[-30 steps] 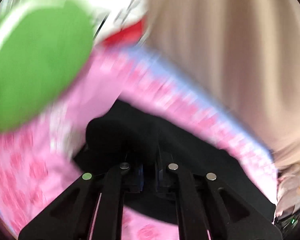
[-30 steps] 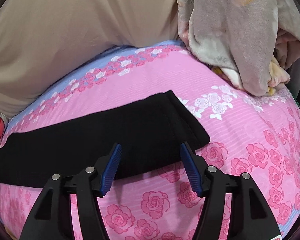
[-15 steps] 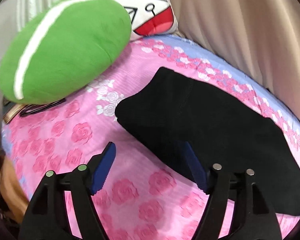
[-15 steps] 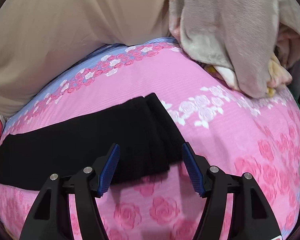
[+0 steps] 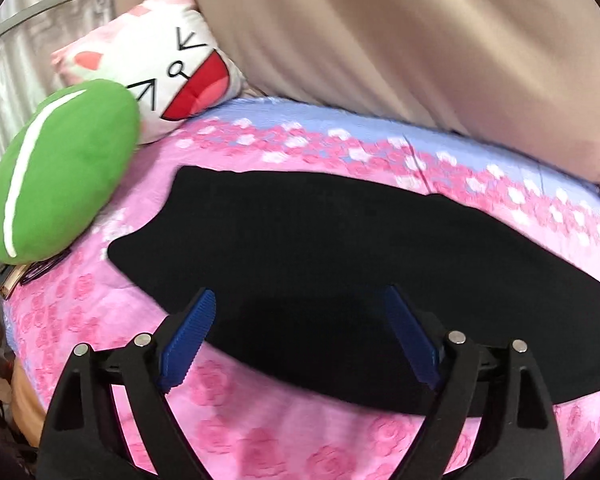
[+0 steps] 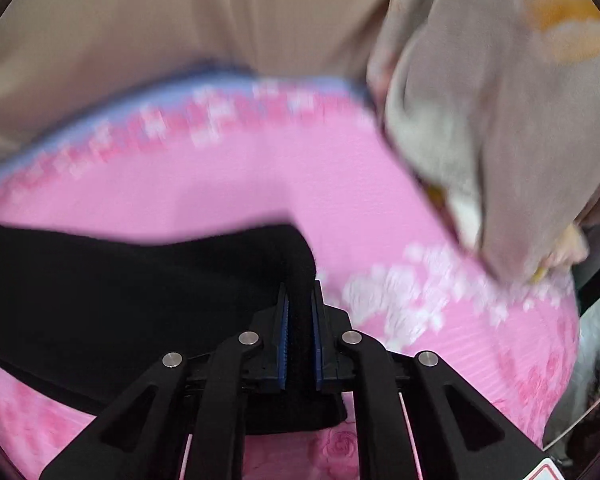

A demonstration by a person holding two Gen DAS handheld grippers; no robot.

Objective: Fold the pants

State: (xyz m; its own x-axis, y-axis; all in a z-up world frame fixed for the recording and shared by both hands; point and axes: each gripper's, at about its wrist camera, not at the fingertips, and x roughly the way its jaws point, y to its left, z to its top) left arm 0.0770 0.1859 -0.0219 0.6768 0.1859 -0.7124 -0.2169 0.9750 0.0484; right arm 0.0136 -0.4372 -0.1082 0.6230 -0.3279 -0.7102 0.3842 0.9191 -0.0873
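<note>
**Black pants laid along the bed, one end pinched**

The pants (image 5: 340, 256) lie flat in a long dark strip across the pink floral bed (image 5: 260, 432), running from near the green cushion (image 5: 60, 176) on the left toward the heaped blanket (image 6: 500, 120) on the right. They look soft, limp and light; the cloth will likely sag and drag wherever it is unsupported, so the sensible holds are the corners or the doubled edge at each end, lifted together.

The left tongs (image 5: 300, 336) have just been spreading and stand released over the near edge of the left end, nothing between the pads. The right tongs (image 6: 300, 344) have just been closing and are clenched on a raised ridge of the cloth at the right end.

The left wrist view alone shows the cartoon-face pillow (image 5: 172, 76) and the pants' left end; the right wrist view alone shows the pinch and the blanket.
</note>
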